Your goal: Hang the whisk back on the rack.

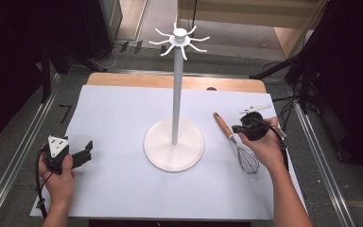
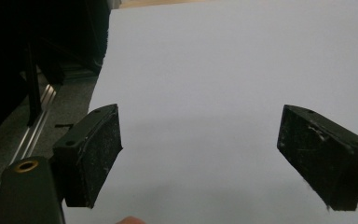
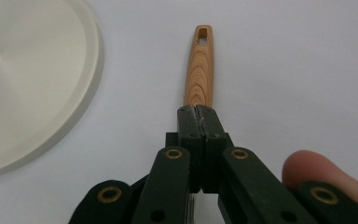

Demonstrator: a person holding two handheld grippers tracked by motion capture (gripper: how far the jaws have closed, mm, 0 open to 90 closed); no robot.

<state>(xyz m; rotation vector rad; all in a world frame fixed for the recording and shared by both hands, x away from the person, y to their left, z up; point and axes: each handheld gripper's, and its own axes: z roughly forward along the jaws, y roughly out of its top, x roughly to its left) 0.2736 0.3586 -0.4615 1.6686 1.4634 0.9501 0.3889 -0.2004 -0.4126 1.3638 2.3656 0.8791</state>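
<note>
Whisk (image 1: 236, 143) lies flat on the white sheet (image 1: 118, 179) covering the bench, right of the stand's round base (image 1: 174, 144), wooden handle pointing away from the person. Right gripper (image 1: 244, 129) is held low over the whisk, hand (image 1: 267, 146) wrapped around it from the right. The right gripper view shows what the high view cannot: the jaws pressed together at the near end of the wooden handle (image 3: 199, 74); whether they pinch the whisk's metal neck cannot be told. Left gripper (image 1: 78, 156) rests at the sheet's left edge, well apart from the whisk, jaws spread wide over bare sheet.
</note>
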